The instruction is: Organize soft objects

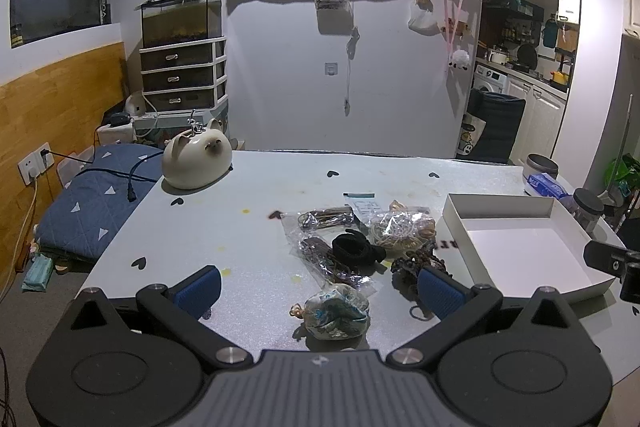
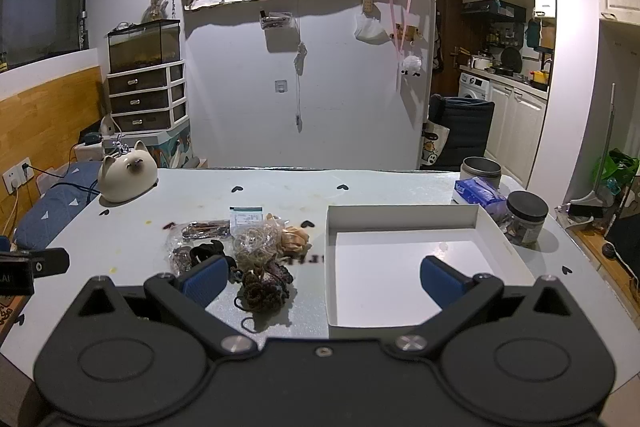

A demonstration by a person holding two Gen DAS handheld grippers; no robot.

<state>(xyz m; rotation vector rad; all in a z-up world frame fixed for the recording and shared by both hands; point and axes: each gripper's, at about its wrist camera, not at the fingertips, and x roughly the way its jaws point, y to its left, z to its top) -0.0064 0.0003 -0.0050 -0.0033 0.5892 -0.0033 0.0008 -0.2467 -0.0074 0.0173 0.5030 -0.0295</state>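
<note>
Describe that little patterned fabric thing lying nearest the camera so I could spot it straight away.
Start at the white box on the pale table, then look to the pile of hair ties beside it. Nearest the left hand-held gripper, apart from the pile, lies a scrunchie: a pale bundle, blue-green printed, unlike its dark neighbours.

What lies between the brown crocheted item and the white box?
Only bare table lies between the brown crocheted item and the white box, as the right wrist view shows.
</note>
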